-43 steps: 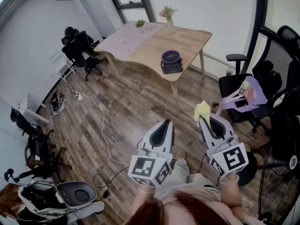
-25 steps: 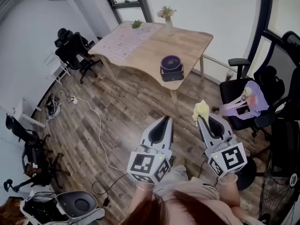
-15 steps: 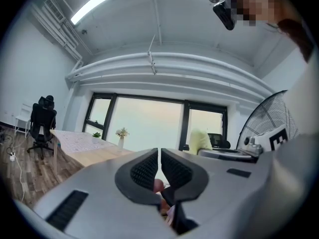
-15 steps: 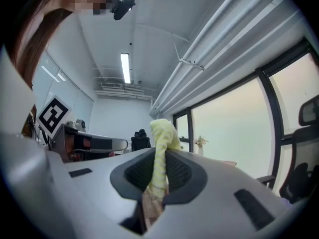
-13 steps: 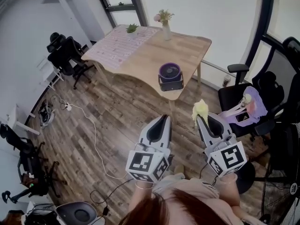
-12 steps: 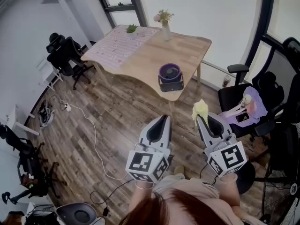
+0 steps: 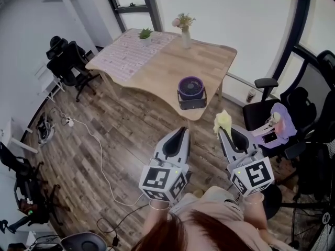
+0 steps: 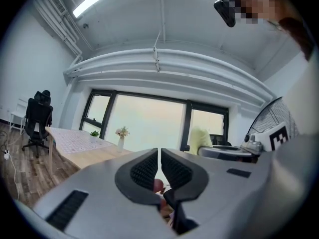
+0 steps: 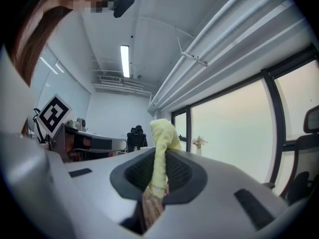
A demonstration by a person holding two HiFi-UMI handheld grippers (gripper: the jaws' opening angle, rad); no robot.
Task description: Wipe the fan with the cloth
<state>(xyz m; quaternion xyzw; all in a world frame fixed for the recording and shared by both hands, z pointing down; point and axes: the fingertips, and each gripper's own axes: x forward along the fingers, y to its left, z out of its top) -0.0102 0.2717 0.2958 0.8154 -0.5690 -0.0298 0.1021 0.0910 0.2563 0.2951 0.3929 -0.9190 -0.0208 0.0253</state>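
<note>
Left gripper [image 7: 179, 134] is sitting with jaws nearly together and nothing between them. The fan [image 7: 191, 90] is standing at the near edge of the table [image 7: 157, 61], well apart from both grippers. Right gripper [image 7: 223, 133] is clamping the yellow cloth [image 7: 224, 121], so I'm reading this as the approach step: next move is calling for closing in and laying the cloth on the fan's grille.

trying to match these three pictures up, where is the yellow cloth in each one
Head view: the yellow cloth sticks up from the tip of the right gripper, right of centre.
Left gripper view: the cloth is a pale lump right of centre.
Right gripper view: the cloth is at centre, pinched between the jaws.
Shared landmark: the vase of flowers, small in both gripper views, left of centre in the left one, right of centre in the right one.
</note>
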